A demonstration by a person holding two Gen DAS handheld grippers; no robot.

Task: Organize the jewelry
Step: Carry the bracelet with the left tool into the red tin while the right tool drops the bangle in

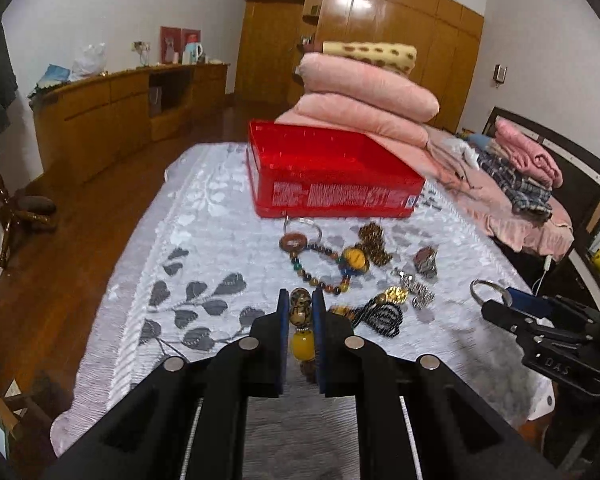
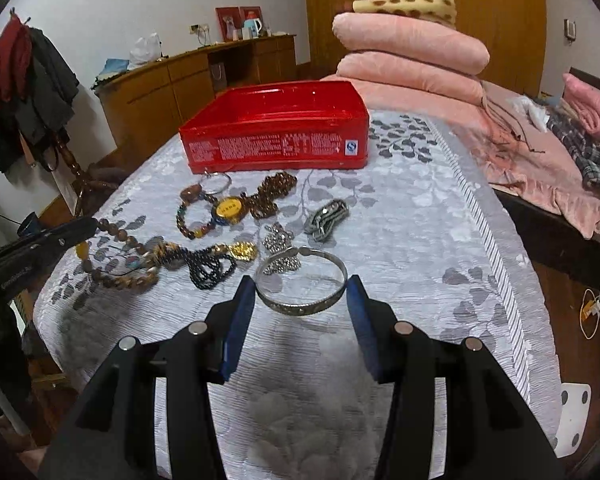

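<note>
Dim indoor light, strong fisheye warp

Overhead light glares off the wardrobe doors (image 1: pixel 352 4) far ahead of the left gripper (image 1: pixel 301 308); a soft shadow falls on the tablecloth (image 2: pixel 400 216) beneath the right gripper (image 2: pixel 302 292). Jewelry just ahead of the left gripper's tips looks smeared, and dark vignettes curve the corners.

Tin (image 2: pixel 276 136): I see it at the desk's (image 2: pixel 420 240) far end.
Jewelry heap (image 2: pixel 220 236): just before the tin.
Bangle (image 2: pixel 302 284): nearest me, before the heap.
Folded quilts (image 2: pixel 412 52): behind the tin, to its right.
</note>
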